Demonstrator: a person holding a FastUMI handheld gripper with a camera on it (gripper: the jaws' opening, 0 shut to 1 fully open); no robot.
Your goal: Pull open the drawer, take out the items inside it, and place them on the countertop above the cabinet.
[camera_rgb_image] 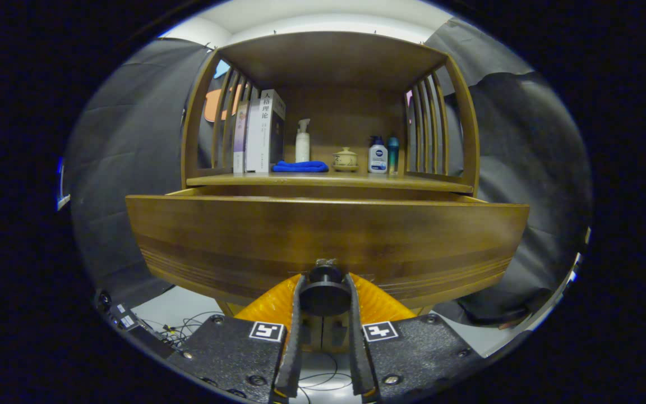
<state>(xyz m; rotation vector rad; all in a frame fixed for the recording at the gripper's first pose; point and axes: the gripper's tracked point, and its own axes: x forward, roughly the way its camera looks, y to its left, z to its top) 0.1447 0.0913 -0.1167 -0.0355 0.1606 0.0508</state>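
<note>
Hand-held gripper: the hand-held gripper has its two fingers closed nearly together, one pressing each side of the round dark knob, so it has hold of the knob.
Knob: one, at the low middle of the drawer front, at 12 o'clock from the fingers and between their tips.
Drawer: one wooden drawer, pulled partly out of the cabinet; its front stands forward of the surface edge. Its inside is hidden behind the front panel, so what lies in it cannot be told.
Surface: one wooden surface directly above the drawer, at 12 o'clock from the knob, under the cabinet's top board and between slatted sides.
Books: three upright books side by side at about 11 o'clock from the knob, against the left slats.
Cloth: one folded blue cloth, lying flat just right of the books.
Spray bottle: one white spray bottle, upright behind the cloth.
Lidded pot: one small tan pot near the middle of the surface, at 12 o'clock.
Pump bottle: one white pump bottle at about 1 o'clock.
Slim bottle: one teal bottle just beside the pump bottle, nearer the right slats.
Floor: cables lie on the pale floor at 9 o'clock from the fingers.
</note>
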